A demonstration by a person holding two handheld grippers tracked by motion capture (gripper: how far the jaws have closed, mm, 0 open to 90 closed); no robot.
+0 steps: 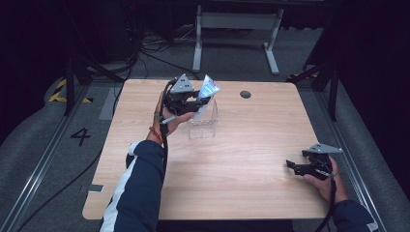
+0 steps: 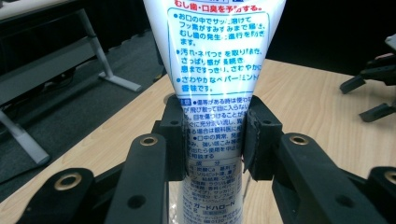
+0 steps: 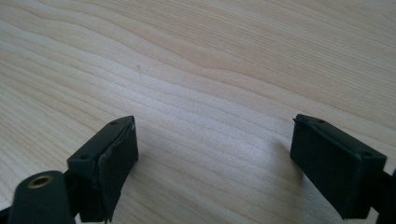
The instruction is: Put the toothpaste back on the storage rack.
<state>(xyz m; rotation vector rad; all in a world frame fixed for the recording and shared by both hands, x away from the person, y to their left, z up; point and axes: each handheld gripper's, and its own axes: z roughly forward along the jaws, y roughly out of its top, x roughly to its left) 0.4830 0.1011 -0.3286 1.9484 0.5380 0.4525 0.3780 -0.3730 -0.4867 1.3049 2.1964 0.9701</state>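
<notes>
Right tool (image 1: 290, 164) rested at four o'clock on the pale wooden worktop (image 1: 241, 159), jaws apart; left tool (image 1: 200, 103) at twelve o'clock clamped a white printed toothpaste tube (image 1: 207, 94) over a clear plastic cup (image 1: 203, 123).

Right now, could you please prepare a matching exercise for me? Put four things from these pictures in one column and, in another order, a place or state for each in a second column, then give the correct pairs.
Things:
1. white toothpaste tube with blue Japanese print
2. clear plastic box
3. left gripper
4. right gripper

Places or states:
A. open, low over the bare wood near the table's right edge
B. standing on the light wooden table, below the tube
C. held upright between two black jaws
D. shut on the tube

Pairs: 1-C, 2-B, 3-D, 4-A
</notes>
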